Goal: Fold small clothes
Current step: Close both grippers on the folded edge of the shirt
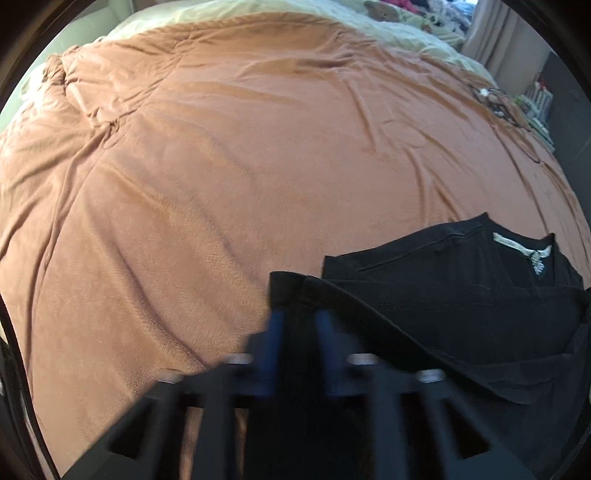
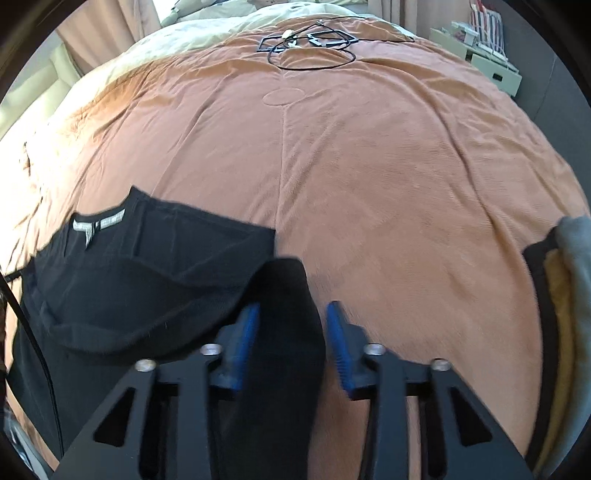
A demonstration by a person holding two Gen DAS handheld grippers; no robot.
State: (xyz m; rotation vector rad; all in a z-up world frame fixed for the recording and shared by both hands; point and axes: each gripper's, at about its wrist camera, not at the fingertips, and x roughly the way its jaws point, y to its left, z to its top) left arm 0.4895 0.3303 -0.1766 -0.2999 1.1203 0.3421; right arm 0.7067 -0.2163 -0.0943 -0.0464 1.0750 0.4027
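Over on the left side, the left claw (image 1: 299, 321) is angled steeply down at the bed, its blue fingers (image 1: 275, 332) blurred and drawn in close on a corner of the black shirt (image 1: 443, 295). The cloth stands up between the fingers, so that claw is gripping the shirt's edge. The shirt lies on the orange blanket (image 1: 221, 166), collar away from the claws, with its white neck label (image 1: 524, 245) showing, and a fold of fabric is lifted across its lower half. Far off at the top of that view a stuffed toy (image 1: 384, 11) sits on pale bedding.

Moving right, the right claw (image 2: 291, 317) also points down, and a thick bunch of the same black shirt (image 2: 147, 280) runs up between its blue fingers (image 2: 247, 332). The left finger touches the cloth; the right finger shows a sliver of blanket (image 2: 369, 166) beside it, so I cannot tell if the grip is fully made. Beyond, a black cable (image 2: 310, 51) loops near the blanket's far edge. At the right edge a stack of folded clothes (image 2: 557, 295) rests on the bed.
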